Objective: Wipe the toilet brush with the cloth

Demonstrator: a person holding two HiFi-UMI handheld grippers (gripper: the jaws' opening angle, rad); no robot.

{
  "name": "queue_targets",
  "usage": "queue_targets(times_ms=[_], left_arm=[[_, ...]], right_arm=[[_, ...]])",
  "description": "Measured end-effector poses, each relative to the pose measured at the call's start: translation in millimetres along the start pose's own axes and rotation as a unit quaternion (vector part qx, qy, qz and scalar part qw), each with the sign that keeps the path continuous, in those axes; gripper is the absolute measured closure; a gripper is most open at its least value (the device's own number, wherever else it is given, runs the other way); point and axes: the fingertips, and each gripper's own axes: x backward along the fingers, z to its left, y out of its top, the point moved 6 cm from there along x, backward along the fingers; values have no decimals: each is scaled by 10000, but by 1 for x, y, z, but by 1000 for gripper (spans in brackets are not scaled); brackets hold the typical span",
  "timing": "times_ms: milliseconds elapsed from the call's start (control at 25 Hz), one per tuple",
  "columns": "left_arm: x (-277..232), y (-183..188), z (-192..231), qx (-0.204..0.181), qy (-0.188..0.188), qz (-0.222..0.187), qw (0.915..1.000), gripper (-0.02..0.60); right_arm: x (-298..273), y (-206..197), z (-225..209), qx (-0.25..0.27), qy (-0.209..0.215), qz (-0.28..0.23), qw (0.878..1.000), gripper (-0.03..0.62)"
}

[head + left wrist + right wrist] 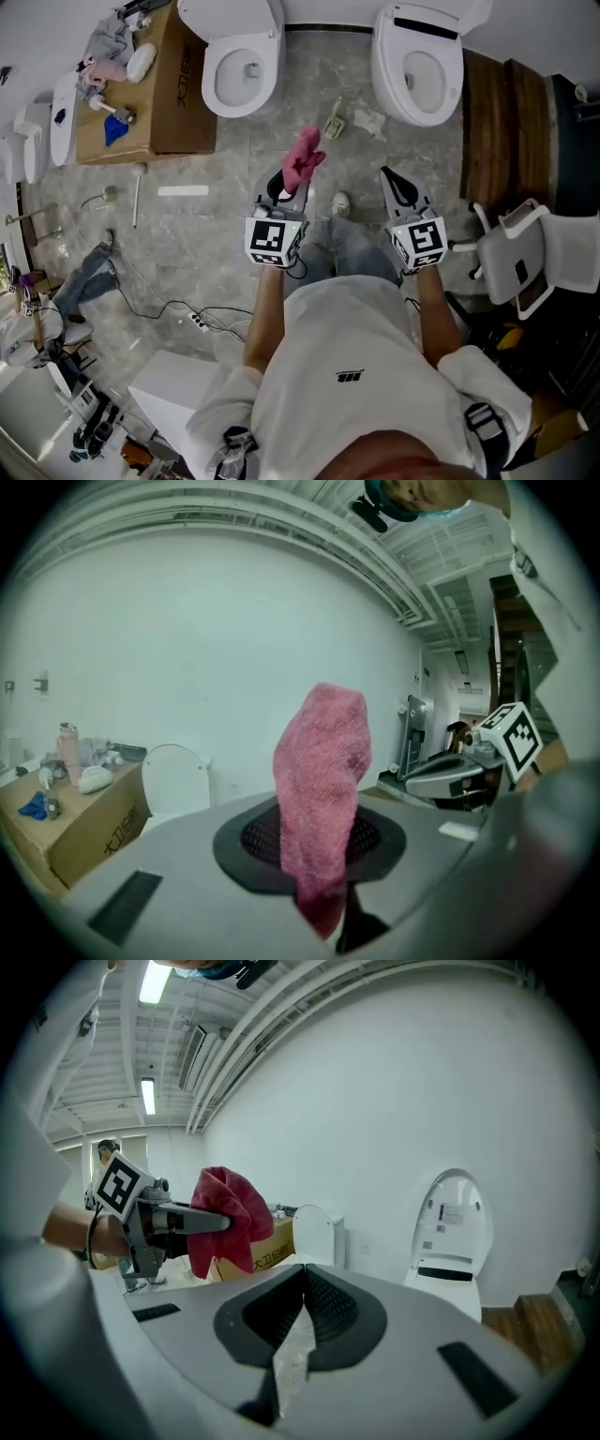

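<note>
Marble floor (211,234), left hand-held gripper (287,190) pinching cloth (305,156), lower end hidden, right hand-held gripper (387,176) pressed together

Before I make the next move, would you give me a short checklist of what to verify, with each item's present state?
1. Cloth gripped: ok. The left gripper has its jaws pinched on the pink cloth.
2. Right gripper free: ok. Its jaws are together with nothing between them.
3. Brush in hand: not ok. Neither gripper holds one.
4. Brush located: cannot tell. A handled item on the floor ahead may be it.
5. Cloth exposed for wiping: ok. Most of it sticks out past the jaws.
</note>
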Motion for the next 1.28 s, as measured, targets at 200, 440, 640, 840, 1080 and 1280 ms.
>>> queue_targets(times_ms=[200, 440, 640, 840, 1080, 1280], left_arm=[[-40, -30, 22, 80, -60, 212, 9997, 494], [-76, -66, 42, 308, -118, 370, 9988, 494], [-100, -113, 63, 413, -219, 505, 9976, 494], [-124, -167, 83, 533, -273, 706, 9957, 494], [-142, -224, 100, 555, -385, 787, 9946, 494], [-154, -261, 106, 424, -484, 834, 9944, 494]], right_arm=[[-34, -27, -13, -152, 7, 254, 9996, 599], [-68, -70, -17, -285, -26, 561, 9980, 599], [-101, -115, -14, -145, -69, 804, 9966, 599], [-135, -168, -19, -386, -325, 941, 9943, 599], [-163, -220, -11, -523, -509, 933, 9930, 597], [-180, -251, -12, -554, -599, 879, 9928, 599]])
